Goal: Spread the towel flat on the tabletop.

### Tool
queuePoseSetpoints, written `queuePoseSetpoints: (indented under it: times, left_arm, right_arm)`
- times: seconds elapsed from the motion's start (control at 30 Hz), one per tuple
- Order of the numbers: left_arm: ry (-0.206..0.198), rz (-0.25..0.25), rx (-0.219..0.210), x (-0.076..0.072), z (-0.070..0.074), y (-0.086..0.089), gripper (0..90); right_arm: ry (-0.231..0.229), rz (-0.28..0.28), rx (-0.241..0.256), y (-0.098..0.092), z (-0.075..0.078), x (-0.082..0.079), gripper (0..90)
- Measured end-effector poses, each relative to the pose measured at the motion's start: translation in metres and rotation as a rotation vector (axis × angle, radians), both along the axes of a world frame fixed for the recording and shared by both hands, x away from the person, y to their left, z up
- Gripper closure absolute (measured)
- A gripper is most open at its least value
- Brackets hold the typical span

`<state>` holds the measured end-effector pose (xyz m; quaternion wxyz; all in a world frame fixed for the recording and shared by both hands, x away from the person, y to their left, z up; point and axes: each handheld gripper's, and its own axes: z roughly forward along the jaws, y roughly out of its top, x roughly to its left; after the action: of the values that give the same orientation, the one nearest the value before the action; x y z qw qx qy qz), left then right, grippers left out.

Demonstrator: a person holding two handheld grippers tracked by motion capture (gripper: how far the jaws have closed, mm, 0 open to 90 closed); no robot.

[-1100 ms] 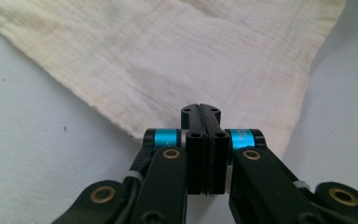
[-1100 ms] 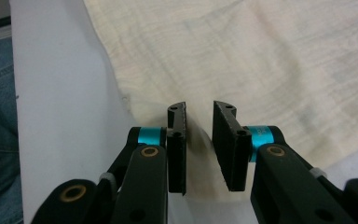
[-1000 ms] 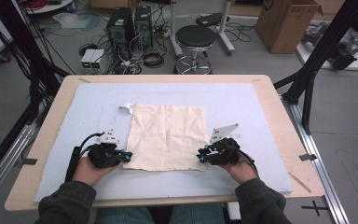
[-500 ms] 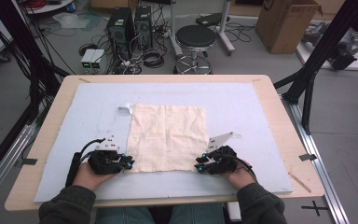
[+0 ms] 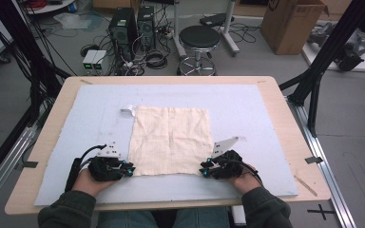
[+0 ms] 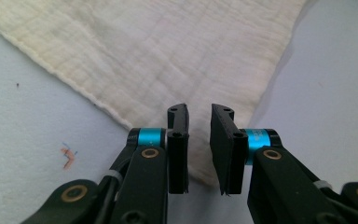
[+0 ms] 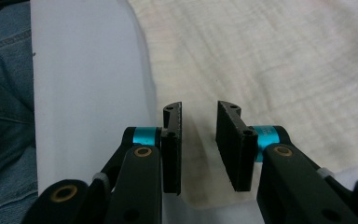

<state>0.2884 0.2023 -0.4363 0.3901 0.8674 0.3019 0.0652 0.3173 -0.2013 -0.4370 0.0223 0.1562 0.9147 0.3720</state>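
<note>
Wooden table (image 5: 285, 118) with pale blue-grey mat (image 5: 247, 109) covering most of its top; bare wood margin visible along all four edges. Floor (image 5: 266, 66) grey, cluttered beyond the table's far edge: two black computer towers (image 5: 132, 26) with tangled cables (image 5: 154, 59) beside them, a round black stool (image 5: 199, 38) on a chrome base, a brown cardboard box (image 5: 292, 23) toward the far right. Black frame struts (image 5: 323, 61) stand off the table's left and right edges, metal rail (image 5: 330, 161) runs along the right edge; lighting even, diffuse.
</note>
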Motion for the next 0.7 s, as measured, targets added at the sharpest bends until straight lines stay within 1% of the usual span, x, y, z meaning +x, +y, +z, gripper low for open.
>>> queuePoseSetpoints:
  times: [0.03,0.23,0.27,0.37,0.47,0.5,0.53,0.57,0.6,0.63,0.7]
  left_arm:
    - [-0.002,-0.001,-0.003,0.000,0.000,0.001,76.3]
    - [-0.006,-0.001,0.003,-0.004,0.000,0.002,75.9]
    - [-0.005,0.000,-0.004,-0.004,0.000,0.002,75.8]
    - [-0.006,0.004,-0.005,-0.006,-0.001,0.003,75.6]
    - [-0.016,0.002,-0.009,-0.006,0.000,0.004,74.1]
    - [-0.026,0.007,-0.013,-0.007,0.000,0.005,72.5]
    - [-0.032,0.009,-0.015,-0.007,0.001,0.006,71.2]
    - [-0.041,0.017,-0.028,-0.007,0.002,0.008,70.4]
    - [-0.044,0.023,-0.034,-0.008,0.003,0.010,69.3]
    - [-0.053,0.033,-0.040,-0.007,0.004,0.011,68.1]
    - [-0.066,0.047,-0.056,-0.007,0.006,0.015,66.8]
  right_arm:
    - [-0.006,-0.001,-0.003,-0.001,0.000,0.000,71.4]
    - [-0.006,0.000,-0.003,-0.001,0.000,-0.001,70.8]
    - [-0.004,0.002,-0.002,-0.001,0.000,-0.001,70.7]
    - [0.000,0.001,0.004,-0.001,0.000,0.000,70.3]
    - [0.007,-0.001,0.009,-0.001,0.000,0.000,67.2]
    - [0.002,-0.005,0.014,-0.001,0.000,0.000,65.5]
    - [0.006,-0.011,0.022,0.000,0.001,0.000,64.9]
    - [0.005,-0.013,0.030,0.000,0.002,0.001,63.6]
    - [-0.003,-0.027,0.045,0.000,0.003,0.002,61.9]
    - [0.002,-0.034,0.056,0.000,0.004,0.002,61.2]
    - [-0.005,-0.049,0.078,0.000,0.006,0.005,56.8]
